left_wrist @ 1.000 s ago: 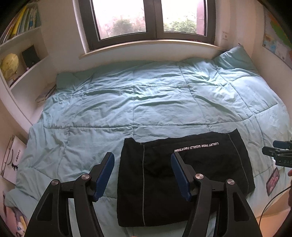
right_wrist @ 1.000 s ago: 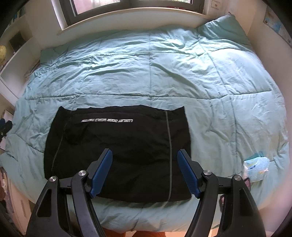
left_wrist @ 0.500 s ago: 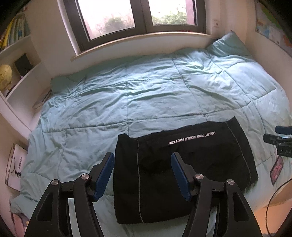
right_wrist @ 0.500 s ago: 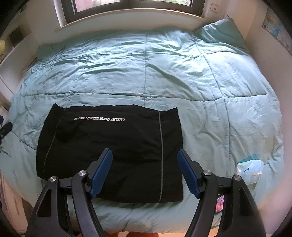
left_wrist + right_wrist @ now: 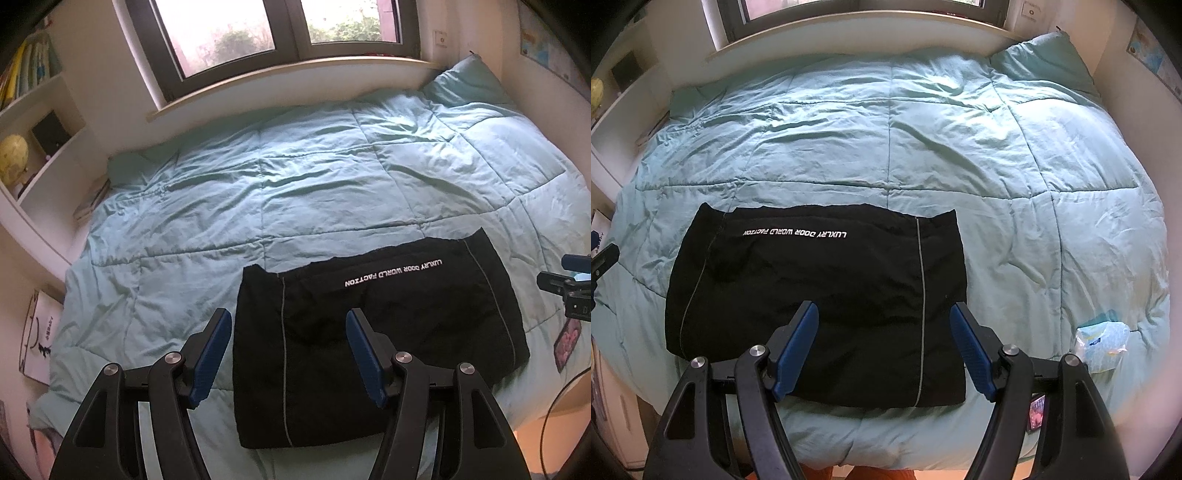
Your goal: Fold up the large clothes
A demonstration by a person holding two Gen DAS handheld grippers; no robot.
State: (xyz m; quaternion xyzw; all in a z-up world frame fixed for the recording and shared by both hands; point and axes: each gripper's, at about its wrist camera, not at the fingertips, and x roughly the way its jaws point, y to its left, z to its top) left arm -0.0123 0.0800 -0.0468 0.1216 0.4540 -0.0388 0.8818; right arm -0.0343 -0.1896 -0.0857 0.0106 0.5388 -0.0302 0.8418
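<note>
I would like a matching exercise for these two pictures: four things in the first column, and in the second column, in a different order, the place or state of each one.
Column 1
1. black garment
2. left gripper
3. pillow
4. tissue pack

Column 2
A. at the far right corner of the bed, under the window sill
B. folded into a flat rectangle on the near part of the quilt
C. on the quilt, to the right of the garment and apart from it
D. open, holding nothing

Pairs: 1-B, 2-D, 3-A, 4-C
</note>
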